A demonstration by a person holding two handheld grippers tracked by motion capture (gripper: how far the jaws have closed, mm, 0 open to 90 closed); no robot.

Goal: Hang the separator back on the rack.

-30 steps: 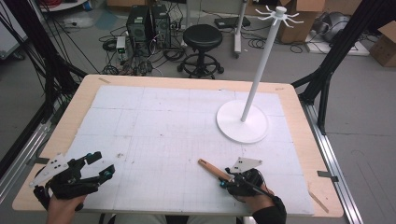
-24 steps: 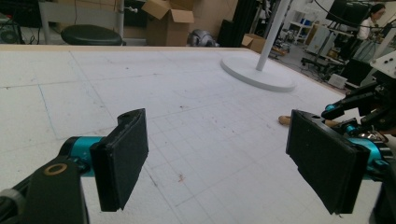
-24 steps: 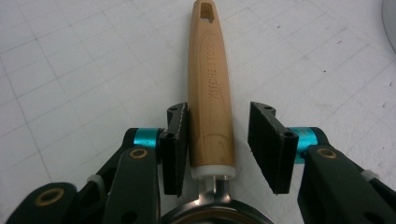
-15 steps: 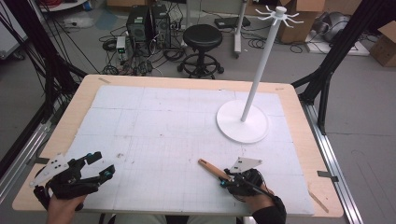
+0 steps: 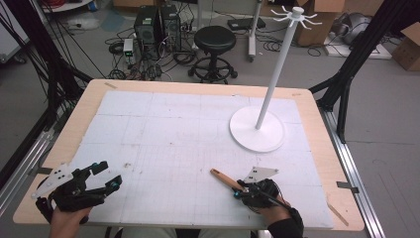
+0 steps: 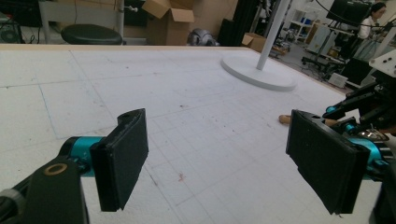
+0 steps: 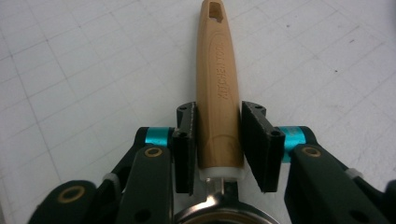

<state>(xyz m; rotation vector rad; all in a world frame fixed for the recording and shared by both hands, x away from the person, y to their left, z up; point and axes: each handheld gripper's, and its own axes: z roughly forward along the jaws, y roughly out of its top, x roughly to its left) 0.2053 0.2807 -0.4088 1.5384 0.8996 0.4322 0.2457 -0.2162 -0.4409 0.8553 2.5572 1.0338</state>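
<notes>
A kitchen utensil with a light wooden handle (image 5: 223, 177) lies on the white mat near the front edge, its handle pointing up-left. In the right gripper view the handle (image 7: 218, 93) runs straight away between the two black pads, with a metal neck (image 7: 219, 205) at its near end. My right gripper (image 5: 238, 191) (image 7: 218, 140) has just been closing its jaws on this handle, and both pads now touch its sides. My left gripper (image 5: 106, 176) (image 6: 217, 158) rests at the front left corner, open, with bare mat between its pads.
A white stand with a round base (image 5: 257, 130) and a tall pole with hooks on top (image 5: 296, 14) stands at the right back of the mat. The wooden table rim (image 5: 317, 119) frames the mat. A black stool (image 5: 214, 39) is beyond the table.
</notes>
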